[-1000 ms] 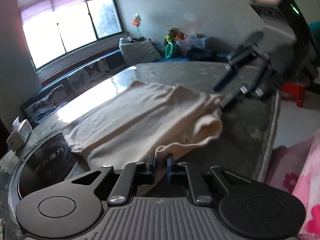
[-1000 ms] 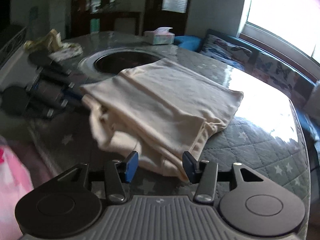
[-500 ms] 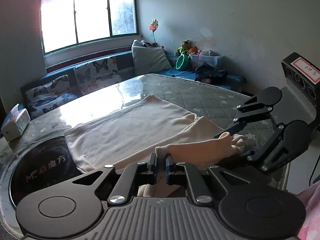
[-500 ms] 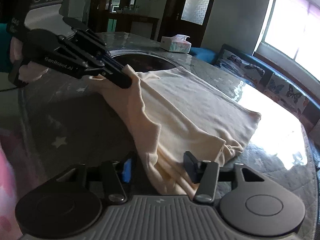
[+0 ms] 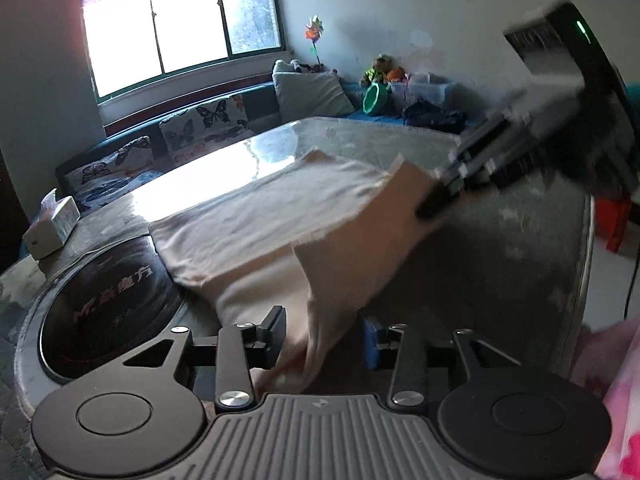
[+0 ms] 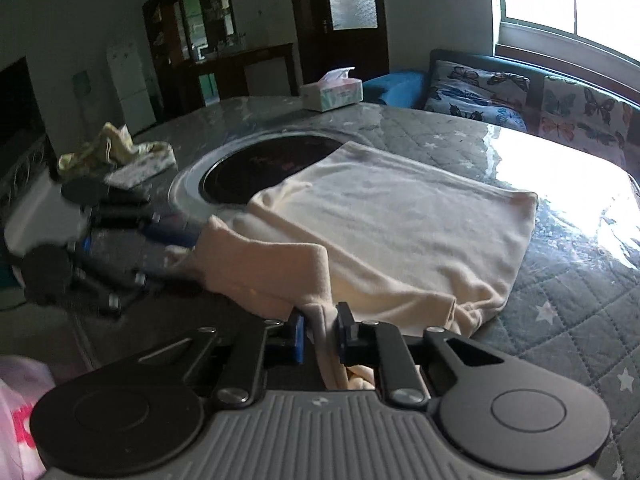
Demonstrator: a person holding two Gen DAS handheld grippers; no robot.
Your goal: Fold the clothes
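On the worktop, the cream garment lies partly folded: its far portion is flat, and its near edge is raised. We judge the fold incomplete, because the raised flap is not yet laid down.

The left hand-held gripper is opening; cloth hangs between its jaws, clear of the pads.

The right hand-held gripper is closing on a fold of the near edge.

The left wrist view shows the flap stretched from above. The right wrist view alone shows a crumpled yellow cloth at far left.
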